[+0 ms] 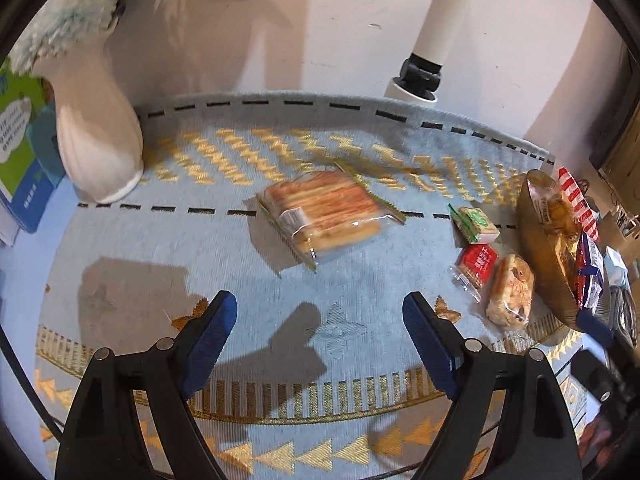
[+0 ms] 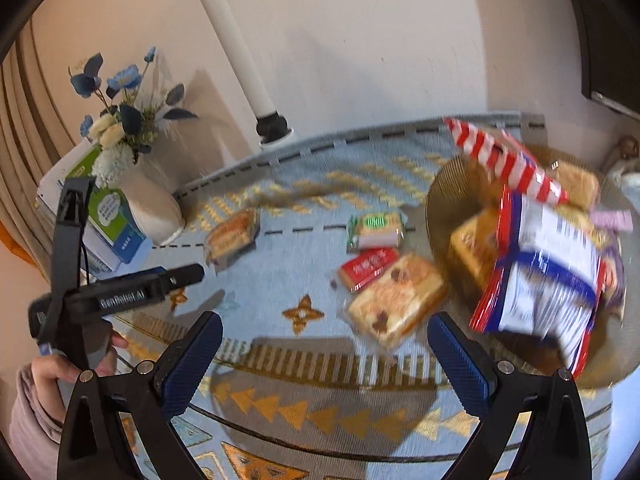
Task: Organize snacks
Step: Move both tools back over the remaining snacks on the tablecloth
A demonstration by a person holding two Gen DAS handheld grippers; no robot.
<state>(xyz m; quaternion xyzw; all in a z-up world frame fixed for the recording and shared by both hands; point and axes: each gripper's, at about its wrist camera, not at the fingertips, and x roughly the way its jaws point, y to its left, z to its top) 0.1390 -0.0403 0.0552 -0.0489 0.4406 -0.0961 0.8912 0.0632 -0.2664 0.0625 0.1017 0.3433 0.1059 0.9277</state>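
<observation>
A clear pack of toasted bread (image 1: 326, 214) lies mid-table, ahead of my open, empty left gripper (image 1: 320, 312); it also shows in the right wrist view (image 2: 232, 236). A green biscuit pack (image 1: 474, 224) (image 2: 376, 230), a red pack (image 1: 476, 264) (image 2: 368, 266) and a wrapped bun (image 1: 512, 290) (image 2: 394, 300) lie beside a woven basket (image 1: 538, 240) (image 2: 440, 196) holding several snacks, including a red-striped bag (image 2: 502, 160) and a blue-white bag (image 2: 548, 272). My right gripper (image 2: 324, 332) is open and empty, just before the bun. The left gripper (image 2: 120, 284) shows at its left.
A white vase with flowers (image 1: 96, 140) (image 2: 148, 200) stands at the back left beside a green-blue box (image 1: 20, 152) (image 2: 112, 224). A white lamp post (image 1: 424, 48) (image 2: 256, 92) stands behind the table. The patterned blue cloth (image 1: 160, 248) covers the table.
</observation>
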